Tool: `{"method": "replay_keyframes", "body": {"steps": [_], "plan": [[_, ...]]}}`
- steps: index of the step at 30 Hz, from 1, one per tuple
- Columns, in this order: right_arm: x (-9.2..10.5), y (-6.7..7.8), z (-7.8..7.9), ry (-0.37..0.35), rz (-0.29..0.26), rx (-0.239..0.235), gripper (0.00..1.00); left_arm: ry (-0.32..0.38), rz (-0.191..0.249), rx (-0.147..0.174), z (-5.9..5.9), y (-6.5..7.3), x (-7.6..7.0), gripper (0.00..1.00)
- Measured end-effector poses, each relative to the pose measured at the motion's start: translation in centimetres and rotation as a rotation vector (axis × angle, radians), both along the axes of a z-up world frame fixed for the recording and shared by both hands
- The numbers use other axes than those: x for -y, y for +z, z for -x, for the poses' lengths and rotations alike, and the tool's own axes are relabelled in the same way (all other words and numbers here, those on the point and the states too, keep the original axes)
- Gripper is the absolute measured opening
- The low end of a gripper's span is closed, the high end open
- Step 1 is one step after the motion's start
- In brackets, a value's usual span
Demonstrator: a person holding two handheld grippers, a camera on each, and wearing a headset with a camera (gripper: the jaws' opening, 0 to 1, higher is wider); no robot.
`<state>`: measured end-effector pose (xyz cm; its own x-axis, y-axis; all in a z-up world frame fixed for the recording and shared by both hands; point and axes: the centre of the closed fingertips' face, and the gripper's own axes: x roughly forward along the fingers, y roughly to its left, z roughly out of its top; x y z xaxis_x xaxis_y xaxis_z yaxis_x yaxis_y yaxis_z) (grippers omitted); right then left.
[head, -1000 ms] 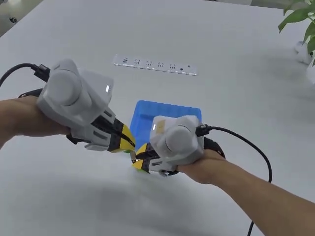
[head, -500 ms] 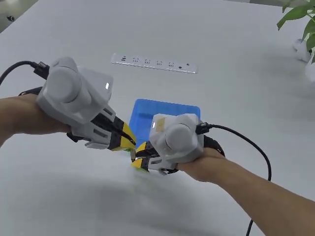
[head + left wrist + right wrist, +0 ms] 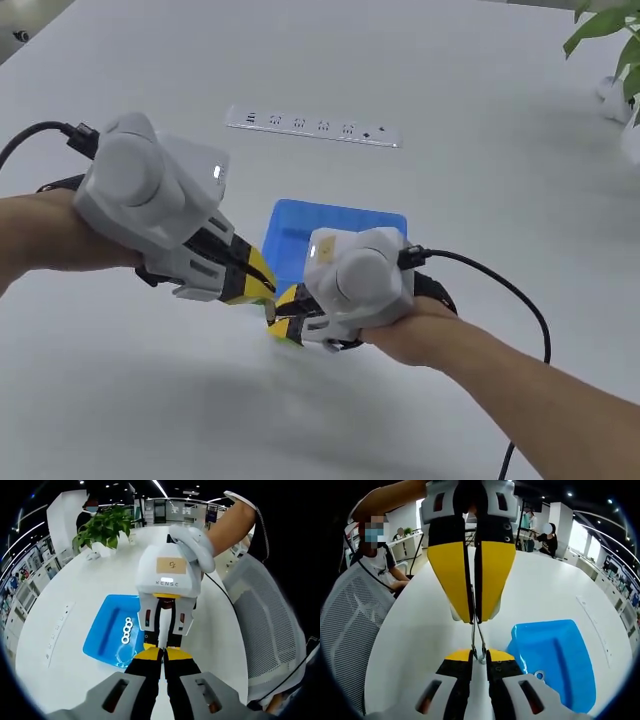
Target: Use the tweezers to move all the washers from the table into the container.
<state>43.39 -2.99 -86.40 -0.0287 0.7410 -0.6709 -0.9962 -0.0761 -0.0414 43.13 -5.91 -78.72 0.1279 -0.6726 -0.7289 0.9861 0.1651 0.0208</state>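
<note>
Yellow-tipped left gripper and right gripper pinch tweezers (left gripper view shows washers).

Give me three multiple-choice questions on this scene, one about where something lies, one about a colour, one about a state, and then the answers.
1. Where do the washers lie?
A) inside the container
B) on the floor
C) on a chair seat

2. What colour are the pads of the left gripper?
A) red
B) green
C) yellow

3. What state is the left gripper in?
A) wide open
B) shut on the tweezers
C) shut on a washer

Answers:
1 A: the left gripper view shows them in a row on the blue container's floor.
2 C: the right gripper view shows both pads as bright yellow.
3 B: in the right gripper view its pads stand close together, with the thin tweezers coming out from between them.
</note>
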Motion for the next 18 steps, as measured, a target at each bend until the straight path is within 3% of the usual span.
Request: {"method": "replay_keyframes", "body": {"steps": [11,18], "plan": [[0.14,0.16,-0.07,-0.011,-0.007,-0.012,0.13,0.003,0.015,-0.014,-0.26,0.02,0.27,0.06],[0.18,0.19,-0.12,-0.019,-0.007,-0.016,0.13,0.007,0.034,-0.041,-0.89,-0.02,0.32,0.06]]}}
